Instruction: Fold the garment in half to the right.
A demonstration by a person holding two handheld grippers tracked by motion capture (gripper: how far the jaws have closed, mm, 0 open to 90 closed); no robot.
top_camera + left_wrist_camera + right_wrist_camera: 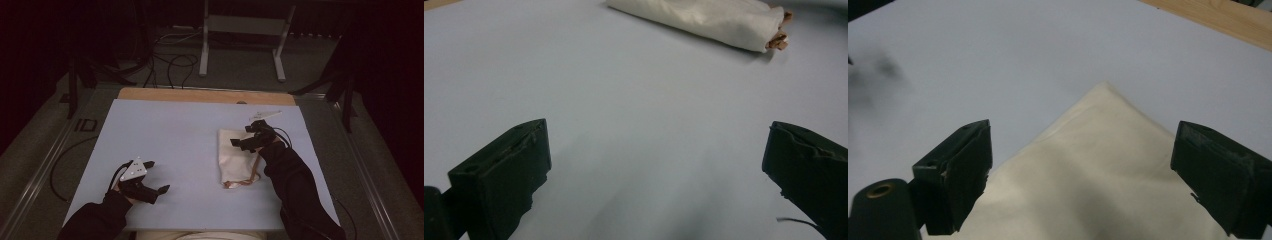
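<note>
A cream cloth bag (pixel 235 152) with a tan drawstring (pixel 245 181) lies folded on the right half of the pale blue table mat (pixel 175 135). My right gripper (pixel 243 136) hovers open over the bag's far end; in the right gripper view its jaws stand wide apart above a corner of the bag (pixel 1098 165). My left gripper (pixel 156 176) rests open near the mat's front left with nothing between its jaws. The left gripper view looks across bare mat (pixel 634 115) to the bag (pixel 704 20) lying farther off.
A strip of wooden tabletop (pixel 205 96) shows beyond the mat's far edge. Behind the table are a white metal stand (pixel 240 30), black cables (pixel 170 62) on the floor and dark tripod legs (pixel 345 90).
</note>
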